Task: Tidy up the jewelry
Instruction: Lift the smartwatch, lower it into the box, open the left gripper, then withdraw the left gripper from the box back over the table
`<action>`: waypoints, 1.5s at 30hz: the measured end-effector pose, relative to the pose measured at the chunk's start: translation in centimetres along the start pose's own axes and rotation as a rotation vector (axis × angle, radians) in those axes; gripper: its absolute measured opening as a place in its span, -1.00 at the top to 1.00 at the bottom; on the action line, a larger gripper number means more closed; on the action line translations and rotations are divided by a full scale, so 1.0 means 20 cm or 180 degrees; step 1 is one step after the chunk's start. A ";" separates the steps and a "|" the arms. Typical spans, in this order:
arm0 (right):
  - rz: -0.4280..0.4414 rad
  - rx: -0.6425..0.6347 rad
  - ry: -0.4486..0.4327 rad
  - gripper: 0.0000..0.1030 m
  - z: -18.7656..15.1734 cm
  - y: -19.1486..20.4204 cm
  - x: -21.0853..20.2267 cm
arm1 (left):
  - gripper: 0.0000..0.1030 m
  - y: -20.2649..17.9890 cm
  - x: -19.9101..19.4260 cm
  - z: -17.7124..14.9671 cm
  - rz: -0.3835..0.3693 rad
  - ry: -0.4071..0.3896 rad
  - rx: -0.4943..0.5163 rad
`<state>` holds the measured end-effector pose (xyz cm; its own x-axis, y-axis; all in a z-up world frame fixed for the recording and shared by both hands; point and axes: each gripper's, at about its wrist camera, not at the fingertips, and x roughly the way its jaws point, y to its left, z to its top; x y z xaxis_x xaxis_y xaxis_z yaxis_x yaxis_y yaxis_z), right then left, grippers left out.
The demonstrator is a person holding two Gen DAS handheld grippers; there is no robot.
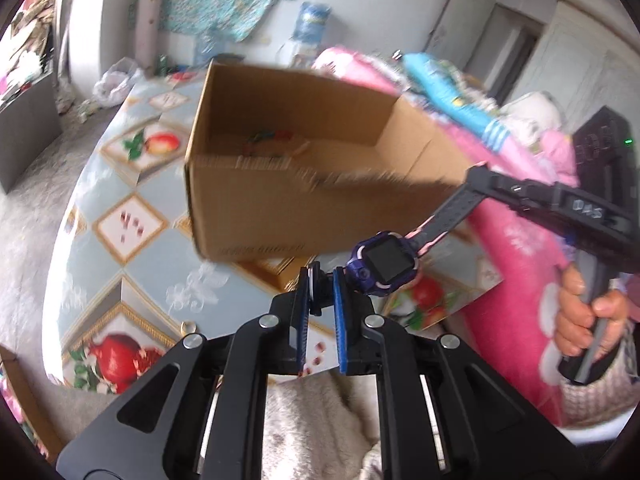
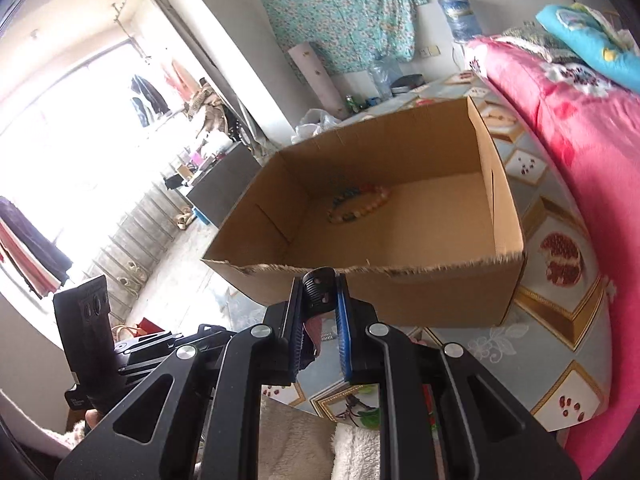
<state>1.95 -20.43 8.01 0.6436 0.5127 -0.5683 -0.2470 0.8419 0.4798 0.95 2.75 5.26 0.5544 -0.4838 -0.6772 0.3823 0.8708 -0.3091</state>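
Observation:
A purple and pink smartwatch (image 1: 383, 262) hangs in the air between both grippers, in front of an open cardboard box (image 1: 280, 216). My left gripper (image 1: 324, 276) is shut on the lower strap end. My right gripper (image 1: 478, 176) is shut on the upper strap end; in the right wrist view the dark strap (image 2: 318, 290) sits between its pads, with the gripper (image 2: 320, 284) just short of the box's torn front rim (image 2: 360, 270). A beaded bracelet (image 2: 358, 204) lies on the box floor; it also shows, blurred, in the left wrist view (image 1: 268, 142).
The box stands on a table with a fruit-pattern cloth (image 1: 132, 216). A pink quilt (image 2: 580, 128) and blue bedding (image 2: 588, 44) pile up on the right. A small ring (image 1: 187, 326) lies near the table's front edge. A dark cabinet (image 2: 224, 188) stands beyond the table.

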 end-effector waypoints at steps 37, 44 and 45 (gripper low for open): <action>-0.0844 -0.0238 0.0796 0.38 0.80 -0.43 0.62 | -0.11 0.06 0.83 0.87 0.0393 0.1199 0.0214; -0.0743 -0.0273 0.0304 0.20 0.81 -0.36 0.28 | -0.43 0.02 0.47 0.86 0.0209 0.0582 0.0278; -0.0718 -0.0297 0.0212 0.10 0.79 -0.34 0.20 | -0.47 0.02 0.39 0.84 0.0139 0.0486 0.0292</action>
<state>17.58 -26.73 13.11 0.6417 0.3173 -0.6982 -0.1702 0.9466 0.2737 17.92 -2.21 11.07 0.4558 -0.4207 -0.7843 0.4300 0.8757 -0.2198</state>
